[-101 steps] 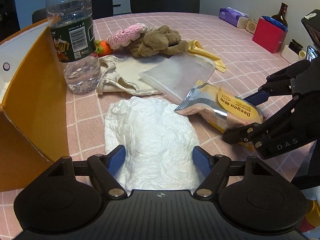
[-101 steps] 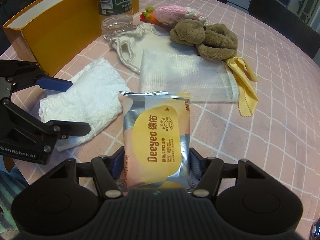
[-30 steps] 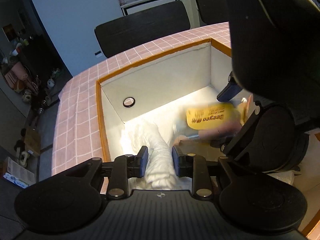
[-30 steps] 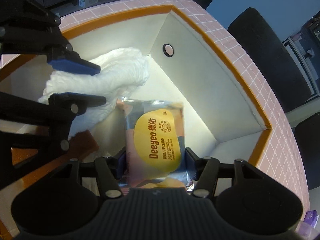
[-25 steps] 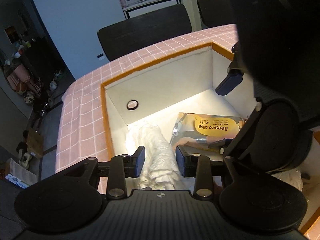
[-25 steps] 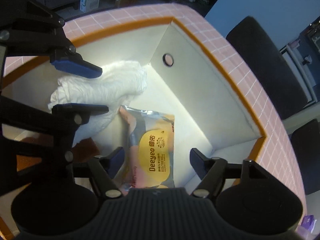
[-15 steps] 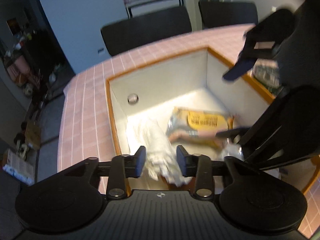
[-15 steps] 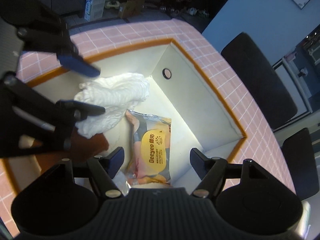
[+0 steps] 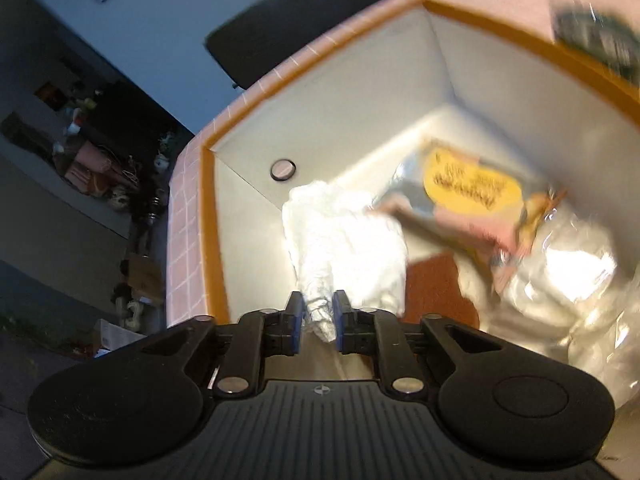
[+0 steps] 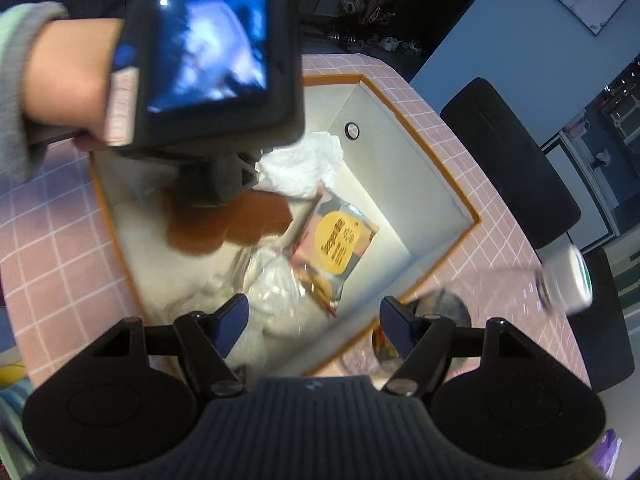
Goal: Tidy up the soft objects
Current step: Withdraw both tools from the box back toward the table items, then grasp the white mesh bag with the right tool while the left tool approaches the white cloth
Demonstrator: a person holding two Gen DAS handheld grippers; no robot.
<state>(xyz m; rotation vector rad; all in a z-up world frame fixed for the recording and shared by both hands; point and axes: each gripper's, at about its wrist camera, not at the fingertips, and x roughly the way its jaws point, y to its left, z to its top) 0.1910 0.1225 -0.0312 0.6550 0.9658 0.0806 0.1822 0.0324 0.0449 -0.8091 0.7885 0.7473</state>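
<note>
The crumpled white cloth point(image 9: 340, 240) was a soft, wrinkled wad with many fine creases, lying inside the orange-rimmed white cardboard box point(image 9: 360, 92) against its wall at about ten o'clock of the box floor in the left wrist view. A twisted tail of it ran toward six o'clock into the left gripper point(image 9: 317, 322), whose blue-padded jaws had just been closing and pinched that tail between them.

Toward three o'clock of the cloth lay the silver foil wet-wipe pack with a yellow oval label point(image 9: 472, 192), flat and glossy, one corner tilted up; motion blur smeared its print. At four o'clock from it sat a crinkled clear plastic bag point(image 9: 560, 280), shiny and lumpy. A rust-brown fuzzy patch point(image 9: 436, 284) showed between the cloth and the bag. The box had smooth matte inner walls and a small round black-ringed hole point(image 9: 283, 169) in one wall.

In the right wrist view, the right gripper point(image 10: 314, 320) hung above the box with its jaws spread wide and nothing between them. The table carried a pink tablecloth with a white grid point(image 10: 60, 260). At ten o'clock a person's hand point(image 10: 68, 76) in a grey sleeve held the left tool's handle.
</note>
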